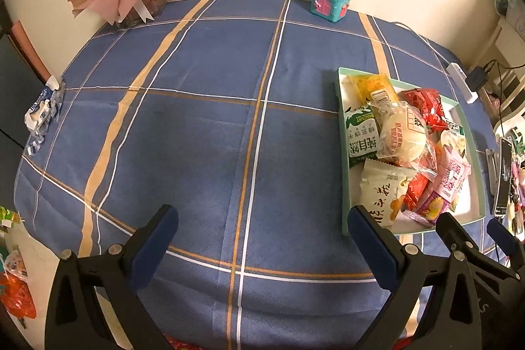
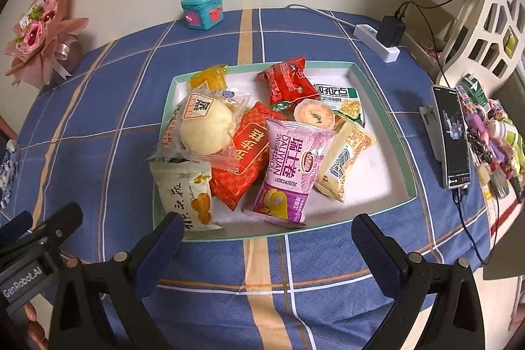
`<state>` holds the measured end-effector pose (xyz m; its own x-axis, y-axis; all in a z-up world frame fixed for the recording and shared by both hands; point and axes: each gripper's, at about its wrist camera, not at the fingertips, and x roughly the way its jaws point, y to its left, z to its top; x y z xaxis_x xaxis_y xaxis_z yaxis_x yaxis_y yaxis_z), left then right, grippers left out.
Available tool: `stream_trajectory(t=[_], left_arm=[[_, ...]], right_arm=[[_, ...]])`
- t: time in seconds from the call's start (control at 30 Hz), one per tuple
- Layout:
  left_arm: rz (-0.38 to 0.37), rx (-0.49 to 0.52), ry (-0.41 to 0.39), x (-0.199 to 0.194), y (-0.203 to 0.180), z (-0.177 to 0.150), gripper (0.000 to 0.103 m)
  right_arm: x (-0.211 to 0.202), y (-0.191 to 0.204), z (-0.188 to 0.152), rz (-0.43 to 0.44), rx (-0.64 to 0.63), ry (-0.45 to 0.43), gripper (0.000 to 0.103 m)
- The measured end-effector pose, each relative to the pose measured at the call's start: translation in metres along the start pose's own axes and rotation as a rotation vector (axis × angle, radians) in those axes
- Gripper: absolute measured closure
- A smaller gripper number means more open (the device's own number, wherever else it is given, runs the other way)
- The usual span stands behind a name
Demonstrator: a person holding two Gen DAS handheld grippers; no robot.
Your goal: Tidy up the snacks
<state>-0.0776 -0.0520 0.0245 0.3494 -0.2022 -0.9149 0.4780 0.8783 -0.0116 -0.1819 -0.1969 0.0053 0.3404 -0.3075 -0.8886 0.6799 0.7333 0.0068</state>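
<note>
Left wrist view: left gripper (image 1: 262, 235) spread wide, empty, over bare tablecloth (image 1: 197, 136); snack tray (image 1: 343, 153) off to right, packets heaped.

Right wrist view: right gripper (image 2: 267, 238) agape, empty, just short of tray. Risk: bun packet (image 2: 206, 127) atop pile may slide when neighbour pulled.

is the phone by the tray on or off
On: the phone, propped on a stand right of the tray, shows a lit picture on its screen.

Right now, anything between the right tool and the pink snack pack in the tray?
Only bare blue cloth and the tray's near rim, per the right wrist view; right tool, pink snack pack.
</note>
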Motion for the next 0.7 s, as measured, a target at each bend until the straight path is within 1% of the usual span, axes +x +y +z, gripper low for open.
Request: stream_trajectory(t=[0.3, 0.53, 0.7], left_arm=[[-0.004, -0.02, -0.01, 0.0092, 0.0045, 0.005, 0.0], [-0.003, -0.019, -0.045, 0.0041, 0.0066, 0.0085, 0.0], [0.022, -0.013, -0.062, 0.0015, 0.006, 0.0101, 0.0]], right_arm=[[-0.0011, 0.0047, 0.0021, -0.013, -0.009, 0.002, 0.0], [-0.0022, 0.0048, 0.0036, -0.031, -0.006, -0.003, 0.0], [-0.002, 0.0049, 0.0041, -0.036, 0.0, -0.003, 0.0]])
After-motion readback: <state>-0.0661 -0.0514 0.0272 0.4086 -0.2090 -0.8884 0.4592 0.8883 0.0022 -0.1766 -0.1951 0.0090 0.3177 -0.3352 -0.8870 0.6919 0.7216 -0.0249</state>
